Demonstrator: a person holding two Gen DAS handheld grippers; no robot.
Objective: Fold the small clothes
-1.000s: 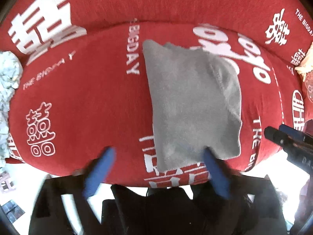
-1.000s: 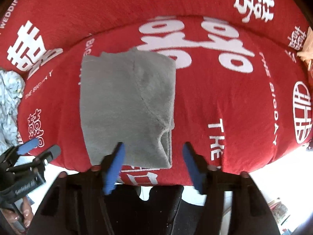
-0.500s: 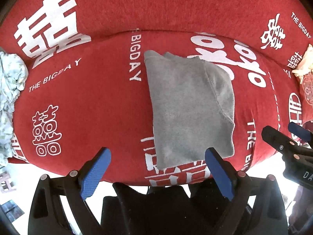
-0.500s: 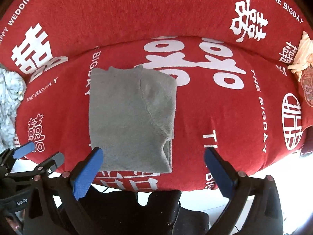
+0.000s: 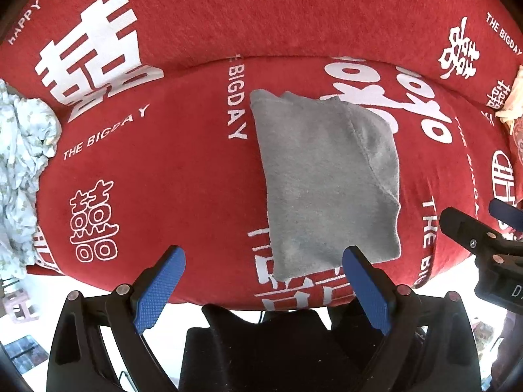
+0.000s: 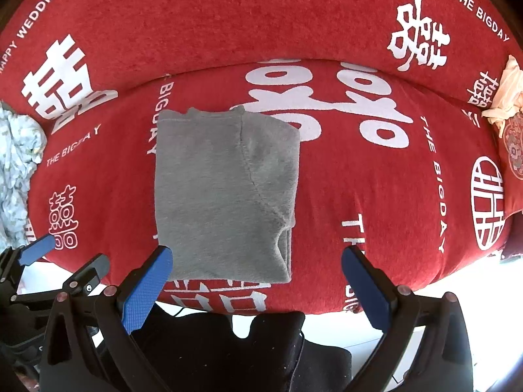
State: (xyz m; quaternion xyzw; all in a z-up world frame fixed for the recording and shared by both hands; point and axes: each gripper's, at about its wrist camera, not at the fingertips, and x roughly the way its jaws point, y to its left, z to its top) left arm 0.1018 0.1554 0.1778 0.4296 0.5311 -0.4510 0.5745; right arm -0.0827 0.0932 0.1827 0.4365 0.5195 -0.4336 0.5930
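A grey garment [image 5: 327, 176], folded into a neat rectangle, lies flat on the red sofa seat [image 5: 183, 176]; it also shows in the right wrist view [image 6: 225, 192]. My left gripper [image 5: 263, 266] is open and empty, held back just off the seat's front edge, with the garment's near edge between its blue pads. My right gripper [image 6: 256, 264] is open and empty too, its left pad near the garment's near left corner. Each gripper shows at the edge of the other's view: the right gripper [image 5: 483, 238], the left gripper [image 6: 62, 261].
The red sofa cover carries white lettering and symbols, with the backrest [image 6: 261, 16] behind. A crumpled pale floral cloth [image 5: 19, 176] lies at the seat's left end. A cream cloth and patterned cushion [image 6: 510, 121] sit at the right end. Light floor lies below the seat edge.
Both grippers have opened wide and drawn back from the grey garment toward the seat's front edge. The garment stays folded in place.
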